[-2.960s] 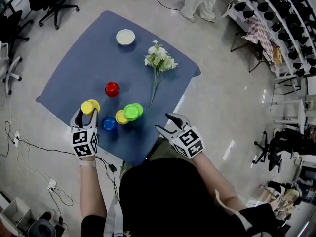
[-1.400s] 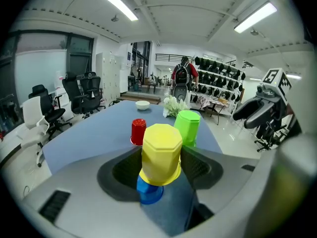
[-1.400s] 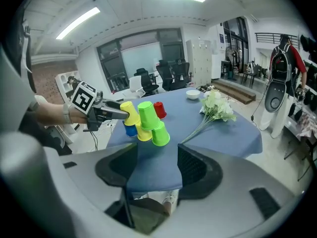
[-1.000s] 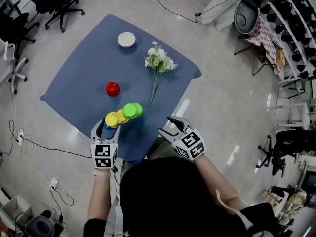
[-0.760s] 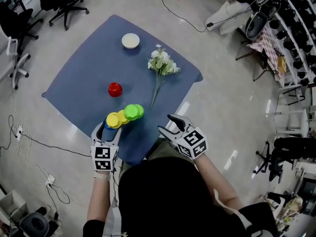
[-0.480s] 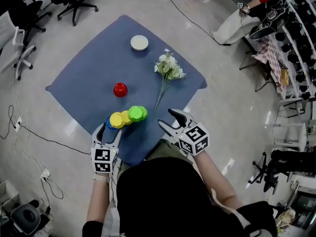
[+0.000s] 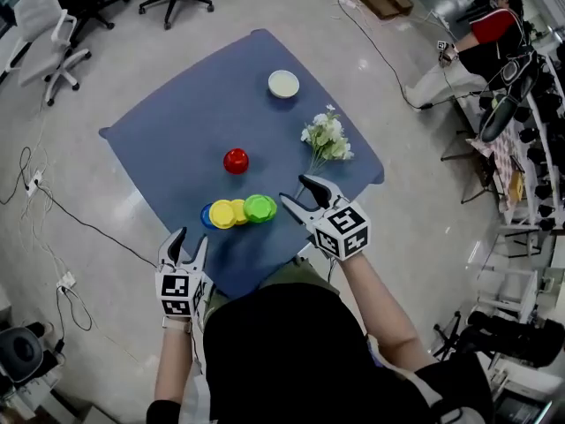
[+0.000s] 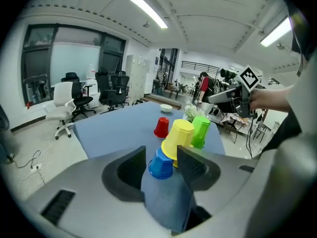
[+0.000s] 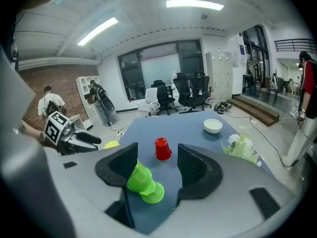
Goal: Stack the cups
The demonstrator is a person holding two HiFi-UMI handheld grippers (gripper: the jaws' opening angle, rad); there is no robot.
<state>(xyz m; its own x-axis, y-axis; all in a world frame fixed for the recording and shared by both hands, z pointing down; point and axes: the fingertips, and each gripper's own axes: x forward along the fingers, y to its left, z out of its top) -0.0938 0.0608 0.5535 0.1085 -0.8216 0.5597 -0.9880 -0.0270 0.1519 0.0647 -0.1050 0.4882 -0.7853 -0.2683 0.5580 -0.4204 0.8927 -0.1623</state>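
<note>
Upside-down cups stand in a row near the front edge of the blue mat (image 7: 168, 140): a blue cup (image 7: 206, 215) with a yellow cup (image 7: 222, 213) tilted on top, a second yellow cup (image 7: 239, 210), and stacked green cups (image 7: 259, 208). A red cup (image 7: 236, 161) stands apart behind them. My left gripper (image 7: 190, 238) is drawn back from the blue cup (image 8: 161, 165); its jaws are closing with nothing between them. My right gripper (image 7: 294, 190) is open just right of the green cups (image 9: 143, 185), not touching them.
A white bowl (image 7: 283, 84) sits at the mat's far side, and a bunch of white flowers (image 7: 327, 138) lies at its right. Office chairs (image 7: 66, 25) and floor cables (image 7: 53, 228) surround the mat. A seated person (image 7: 481, 42) is at the far right.
My left gripper let go of the yellow cup on the blue cup and pulled back toward me. My right gripper moved forward beside the green cups.
</note>
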